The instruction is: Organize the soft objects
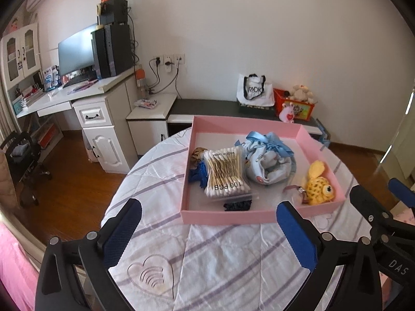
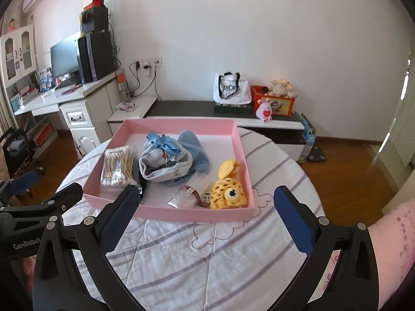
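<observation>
Nearest the lenses, both grippers hang above the near part of a round table draped in a white quilted cloth with lilac stripes (image 1: 160, 181): the left gripper (image 1: 208, 235) and the right gripper (image 2: 206, 224) each have their blue-padded jaws spread wide apart, with nothing between them. That empty, backed-off pose suggests nothing is in hand, and either could go for a fresh pick. The soft things already sit gathered in a shallow pink tray (image 1: 228, 217) just beyond the fingertips, which reads as the collecting place for the task. Inside it, a bag of cotton swabs (image 1: 226, 172) lies toward the left, partly over a blue lacy piece (image 1: 197, 174) and a dark scrunchie (image 1: 238, 205); a blue drawstring pouch (image 2: 166, 160) tied with a ribbon slumps in the middle; a yellow crocheted fish (image 2: 228, 193) rests in the near right corner, touching a small clear packet (image 2: 185, 198). No loose item shows on the cloth outside the tray, so the sorting looks largely done. Its raised near wall stands between the jaws and the contents, so any reach must go over it. Behind, a low bench (image 2: 186, 107) carries a white tote bag (image 2: 229, 88) and an orange toy box (image 2: 273, 101).
</observation>
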Tool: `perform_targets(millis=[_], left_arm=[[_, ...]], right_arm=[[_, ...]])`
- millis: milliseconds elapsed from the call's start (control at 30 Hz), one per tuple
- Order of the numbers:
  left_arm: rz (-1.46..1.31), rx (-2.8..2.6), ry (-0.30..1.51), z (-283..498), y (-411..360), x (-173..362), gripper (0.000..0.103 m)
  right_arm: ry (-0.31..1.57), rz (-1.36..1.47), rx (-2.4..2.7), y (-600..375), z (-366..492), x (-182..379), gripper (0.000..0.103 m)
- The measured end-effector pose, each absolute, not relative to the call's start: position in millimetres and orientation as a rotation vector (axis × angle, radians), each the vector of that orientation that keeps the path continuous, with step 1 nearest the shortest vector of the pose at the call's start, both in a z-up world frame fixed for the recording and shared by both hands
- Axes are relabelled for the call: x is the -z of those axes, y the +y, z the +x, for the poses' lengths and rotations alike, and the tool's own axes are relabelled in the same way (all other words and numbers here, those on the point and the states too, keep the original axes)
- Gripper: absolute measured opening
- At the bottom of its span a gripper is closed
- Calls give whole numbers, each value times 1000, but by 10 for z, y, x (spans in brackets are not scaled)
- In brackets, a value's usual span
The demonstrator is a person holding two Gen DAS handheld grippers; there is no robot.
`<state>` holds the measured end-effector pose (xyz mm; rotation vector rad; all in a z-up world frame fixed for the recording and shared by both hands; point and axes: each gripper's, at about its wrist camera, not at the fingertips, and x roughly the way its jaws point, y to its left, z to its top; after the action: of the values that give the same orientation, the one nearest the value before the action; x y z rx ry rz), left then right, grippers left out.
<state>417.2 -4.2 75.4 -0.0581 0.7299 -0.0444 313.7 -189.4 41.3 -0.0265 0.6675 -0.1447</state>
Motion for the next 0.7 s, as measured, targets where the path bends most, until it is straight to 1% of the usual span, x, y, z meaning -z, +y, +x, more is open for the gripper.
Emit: perform_targets(millis=[400, 700], left_arm=[[-57, 67, 579, 3137, -79, -1138, 103], [-67, 83, 474, 2520, -42, -1372, 103]], right_arm=[[488, -58, 137, -1804, 2252, -865, 103], [379, -88, 151, -1693, 1781, -1110, 103]])
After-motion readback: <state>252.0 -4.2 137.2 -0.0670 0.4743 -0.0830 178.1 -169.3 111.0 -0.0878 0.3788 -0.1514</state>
